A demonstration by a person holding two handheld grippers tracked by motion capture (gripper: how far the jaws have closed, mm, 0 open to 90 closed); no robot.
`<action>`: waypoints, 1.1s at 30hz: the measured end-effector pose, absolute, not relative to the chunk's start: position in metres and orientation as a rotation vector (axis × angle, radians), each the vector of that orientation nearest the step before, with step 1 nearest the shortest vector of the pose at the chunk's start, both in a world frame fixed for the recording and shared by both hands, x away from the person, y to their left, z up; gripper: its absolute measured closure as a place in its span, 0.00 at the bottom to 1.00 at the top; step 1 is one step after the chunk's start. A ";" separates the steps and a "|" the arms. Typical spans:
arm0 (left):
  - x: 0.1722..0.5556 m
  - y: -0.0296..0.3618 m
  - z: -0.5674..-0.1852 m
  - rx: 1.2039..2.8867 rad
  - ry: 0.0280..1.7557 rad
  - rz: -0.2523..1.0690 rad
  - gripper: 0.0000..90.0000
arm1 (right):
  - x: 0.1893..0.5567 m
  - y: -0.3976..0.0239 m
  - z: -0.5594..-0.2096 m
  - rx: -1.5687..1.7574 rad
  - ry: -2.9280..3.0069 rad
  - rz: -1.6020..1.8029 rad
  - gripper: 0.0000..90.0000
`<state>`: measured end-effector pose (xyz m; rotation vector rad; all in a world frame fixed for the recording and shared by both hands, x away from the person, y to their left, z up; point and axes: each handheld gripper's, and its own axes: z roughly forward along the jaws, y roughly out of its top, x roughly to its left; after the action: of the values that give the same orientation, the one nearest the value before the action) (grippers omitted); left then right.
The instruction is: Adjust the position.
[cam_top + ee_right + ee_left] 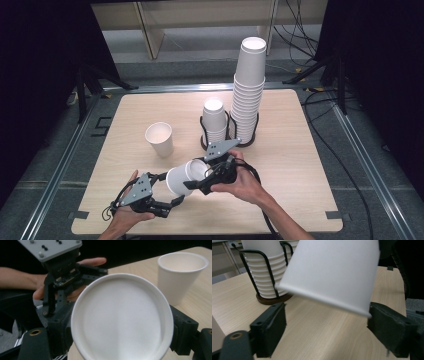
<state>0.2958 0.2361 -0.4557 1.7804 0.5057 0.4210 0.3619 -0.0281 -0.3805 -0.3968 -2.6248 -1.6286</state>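
I found the paper cup [184, 178] lying on its side above the table [280, 150], in front of the cup rack [227, 131], long axis running between both grippers. The right gripper [197, 186] clamped its rim end. The left gripper [172, 197] stood at its base, jaws wide, pads not pressing.

White paper cup [182, 179] between black jaws. Second white cup [159, 139], cream inside, upright on pale wood-grain table [290, 150]. White cup stacks [248, 90] in black wire holders on dark brown bases. Grey plates on black left gripper [165, 197] and right gripper [200, 186].
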 end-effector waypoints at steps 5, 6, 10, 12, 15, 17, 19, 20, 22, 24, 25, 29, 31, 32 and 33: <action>0.297 0.241 -0.453 1.729 0.529 0.402 0.16 | 0.368 -0.041 -0.376 -0.479 -2.553 -1.698 0.26; 0.297 0.242 -0.452 1.731 0.535 0.400 0.16 | 0.370 -0.044 -0.375 -0.484 -2.551 -1.708 0.26; 0.297 0.244 -0.450 1.678 0.541 0.380 0.16 | 0.372 -0.047 -0.376 -0.502 -2.489 -1.751 0.26; 0.297 0.243 -0.450 1.650 0.540 0.362 0.16 | 0.371 -0.047 -0.376 -0.517 -2.465 -1.749 0.26; 0.297 0.245 -0.449 1.659 0.541 0.355 0.16 | 0.370 -0.046 -0.376 -0.518 -2.443 -1.756 0.26; 0.297 0.244 -0.449 1.653 0.544 0.347 0.16 | 0.369 -0.044 -0.377 -0.508 -2.436 -1.753 0.26; 0.298 0.242 -0.450 1.625 0.534 0.335 0.16 | 0.368 -0.041 -0.378 -0.472 -2.424 -1.769 0.26; 0.298 0.242 -0.450 1.625 0.534 0.335 0.16 | 0.368 -0.040 -0.378 -0.462 -2.423 -1.768 0.26; 0.296 0.243 -0.449 1.646 0.535 0.338 0.16 | 0.367 -0.038 -0.379 -0.452 -2.415 -1.771 0.26; 0.296 0.242 -0.448 1.646 0.529 0.339 0.15 | 0.367 -0.036 -0.381 -0.441 -2.408 -1.762 0.26; 0.296 0.241 -0.448 1.651 0.525 0.342 0.15 | 0.366 -0.035 -0.382 -0.426 -2.395 -1.771 0.26; 0.295 0.239 -0.449 1.662 0.527 0.351 0.09 | 0.362 -0.031 -0.383 -0.437 -2.387 -1.723 0.26; 0.296 0.238 -0.449 1.658 0.521 0.351 0.05 | 0.362 -0.029 -0.384 -0.406 -2.394 -1.730 0.26; 0.295 0.238 -0.449 1.672 0.525 0.356 0.04 | 0.362 -0.028 -0.386 -0.404 -2.393 -1.729 0.26; 0.295 0.237 -0.449 1.665 0.529 0.355 0.03 | 0.361 -0.027 -0.387 -0.401 -2.390 -1.723 0.26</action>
<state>0.2949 0.2372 -0.4491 1.6648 0.5289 0.3545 0.3614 -0.0269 -0.3868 -0.4015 -2.3900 -1.7233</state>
